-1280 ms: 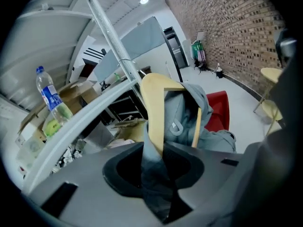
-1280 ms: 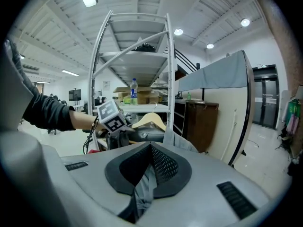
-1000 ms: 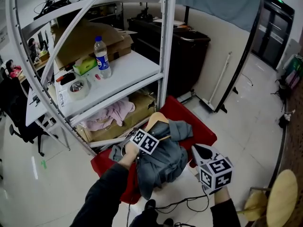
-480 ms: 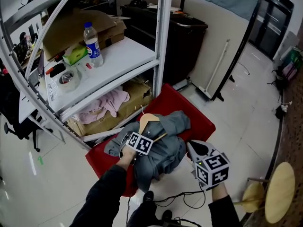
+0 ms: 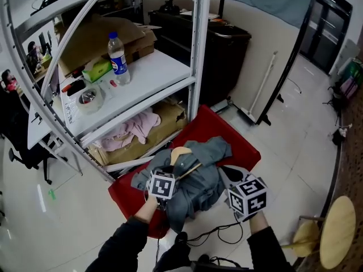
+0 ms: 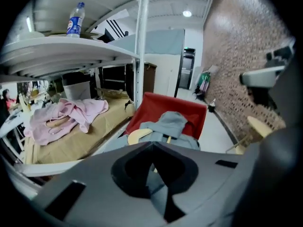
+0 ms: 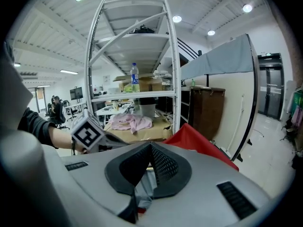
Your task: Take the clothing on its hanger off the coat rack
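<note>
A grey garment (image 5: pixel 199 181) on a wooden hanger (image 5: pixel 180 154) lies crumpled on a red bin (image 5: pixel 229 136) on the floor, beside the white rack (image 5: pixel 196 50). My left gripper (image 5: pixel 167 173) hovers over the garment's near left side. Its jaws are closing: in the left gripper view the left gripper (image 6: pixel 151 145) has its tips meeting, with nothing clamped between them, and the hanger (image 6: pixel 137 135) and garment (image 6: pixel 171 121) lie just ahead. My right gripper (image 5: pixel 228 172) is at the garment's right edge, shut and empty. In the right gripper view its tips (image 7: pixel 150 148) touch.
The rack's shelf holds a water bottle (image 5: pixel 118 58), a tape roll (image 5: pixel 91 100) and cardboard boxes. Pink clothing (image 5: pixel 134 130) lies on a box on the lower shelf. A black cabinet (image 5: pixel 227 55) stands behind. Cables (image 5: pixel 221 239) run on the floor, and a wooden stool (image 5: pixel 338 231) stands at the right.
My left gripper has drawn back toward me, off the hanger's neck to the garment's near edge. The right gripper edged closer to the garment. The garment stays on the red bin.
</note>
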### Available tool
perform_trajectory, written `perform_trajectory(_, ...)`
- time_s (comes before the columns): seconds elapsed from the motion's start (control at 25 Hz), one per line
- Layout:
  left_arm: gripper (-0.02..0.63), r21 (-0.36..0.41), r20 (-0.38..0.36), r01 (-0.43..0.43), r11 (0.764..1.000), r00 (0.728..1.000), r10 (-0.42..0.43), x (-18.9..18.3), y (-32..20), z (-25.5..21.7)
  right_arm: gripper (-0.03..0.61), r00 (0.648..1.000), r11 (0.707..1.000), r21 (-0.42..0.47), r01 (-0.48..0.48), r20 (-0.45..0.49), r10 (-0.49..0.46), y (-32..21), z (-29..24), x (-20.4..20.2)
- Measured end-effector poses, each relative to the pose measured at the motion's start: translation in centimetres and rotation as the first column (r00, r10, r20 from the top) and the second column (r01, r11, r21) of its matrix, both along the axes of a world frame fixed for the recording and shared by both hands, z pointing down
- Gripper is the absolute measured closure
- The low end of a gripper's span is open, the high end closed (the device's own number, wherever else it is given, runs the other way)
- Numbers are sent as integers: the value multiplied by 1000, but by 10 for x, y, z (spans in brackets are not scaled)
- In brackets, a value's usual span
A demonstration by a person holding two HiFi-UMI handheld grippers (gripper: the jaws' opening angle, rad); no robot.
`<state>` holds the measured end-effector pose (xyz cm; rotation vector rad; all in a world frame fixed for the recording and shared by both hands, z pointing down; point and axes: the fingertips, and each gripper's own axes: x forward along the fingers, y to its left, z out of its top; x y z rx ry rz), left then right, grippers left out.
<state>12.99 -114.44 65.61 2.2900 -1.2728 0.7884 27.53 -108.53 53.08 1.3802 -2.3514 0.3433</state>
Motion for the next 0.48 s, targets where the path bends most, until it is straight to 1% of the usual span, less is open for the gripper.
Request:
perform_trajectory(0.04,595,14,-40,-14,1000,999,14,1,5,-13,591,1000,1000,2,4,3,-4,-2,1,-3)
perform_trajectory(0.12,595,44,-79,-33,998,996,36,-2,15,-35,592,1000,1000,7,12,13,-12,-5,2,-12)
perform_trajectory(0.32,595,86,-130,-85,993,987,96,-9,37,-80,594,999,998,51,25,41,-27,-4,1,-39)
perform_trajectory(0.48,595,131,-161,-117,984,977,138,-11,47,-99,594,998,997,73,26,59,-30,1,-4,-57)
